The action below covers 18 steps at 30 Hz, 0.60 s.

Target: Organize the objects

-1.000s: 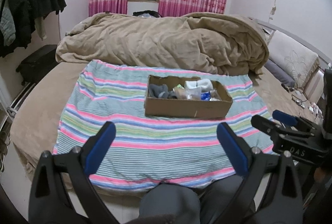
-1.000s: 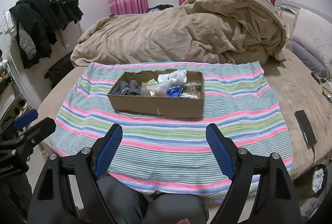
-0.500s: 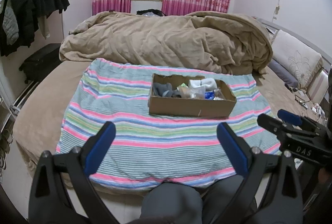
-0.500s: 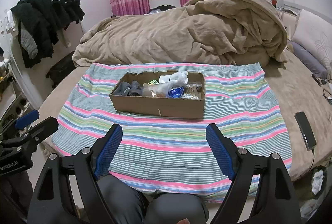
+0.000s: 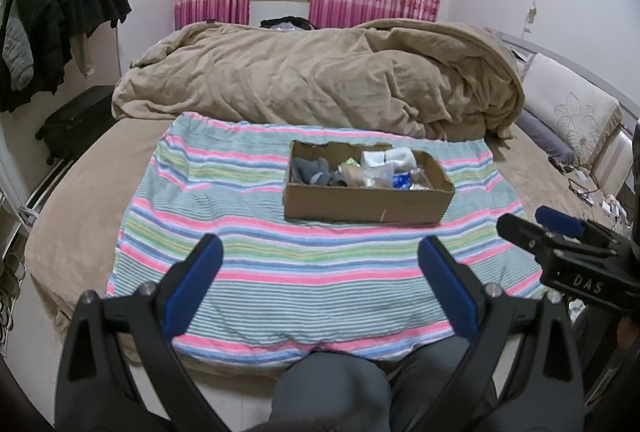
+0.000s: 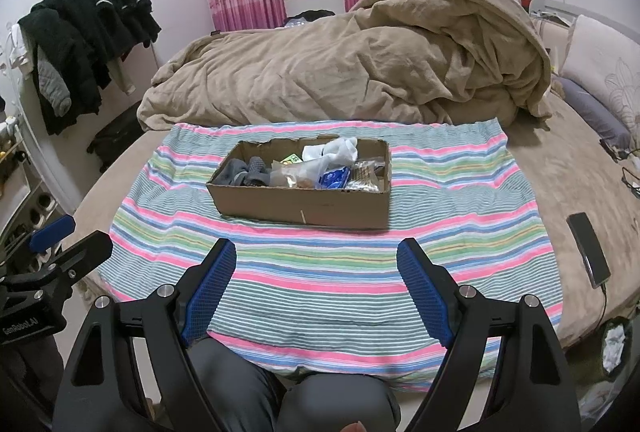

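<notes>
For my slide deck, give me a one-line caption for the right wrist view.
Open right gripper poised before a cardboard box of socks and packets on a striped blanket.

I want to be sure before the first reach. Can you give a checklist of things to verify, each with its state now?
1. Left gripper open, nothing between its pads: ok.
2. Right gripper open, nothing between its pads: ok.
3. Cardboard box flat on the striped cloth, top open: ok.
4. Path from both grippers to the box free of things: ok.
5. Grey socks at the box's left end, reachable from above: ok.
6. What lies under the plastic bags: cannot tell.
</notes>
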{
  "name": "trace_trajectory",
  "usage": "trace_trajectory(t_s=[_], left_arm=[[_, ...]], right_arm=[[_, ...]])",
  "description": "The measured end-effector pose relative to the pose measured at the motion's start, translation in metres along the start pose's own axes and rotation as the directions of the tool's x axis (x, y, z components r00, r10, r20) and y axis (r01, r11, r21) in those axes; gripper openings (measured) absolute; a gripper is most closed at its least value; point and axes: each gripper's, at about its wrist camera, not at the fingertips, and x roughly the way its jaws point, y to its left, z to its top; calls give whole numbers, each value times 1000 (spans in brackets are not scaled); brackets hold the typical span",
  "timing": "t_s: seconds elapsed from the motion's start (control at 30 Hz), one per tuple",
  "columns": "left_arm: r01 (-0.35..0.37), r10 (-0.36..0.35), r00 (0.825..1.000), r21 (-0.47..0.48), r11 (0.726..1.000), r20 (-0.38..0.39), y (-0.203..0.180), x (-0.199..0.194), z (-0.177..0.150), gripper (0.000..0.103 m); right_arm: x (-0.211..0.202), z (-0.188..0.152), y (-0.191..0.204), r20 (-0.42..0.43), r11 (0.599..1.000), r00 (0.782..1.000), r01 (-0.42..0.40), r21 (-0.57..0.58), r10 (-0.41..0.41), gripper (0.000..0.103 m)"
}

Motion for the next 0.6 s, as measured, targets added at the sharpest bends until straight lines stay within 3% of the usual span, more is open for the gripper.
trace_trajectory(t_s=[0.6], left_arm=[[9, -9, 1000, 2, 1000, -11, 1, 4, -1, 99]], right_arm=[[2, -1, -6, -2, 1000, 1000, -2, 7, 2, 85]])
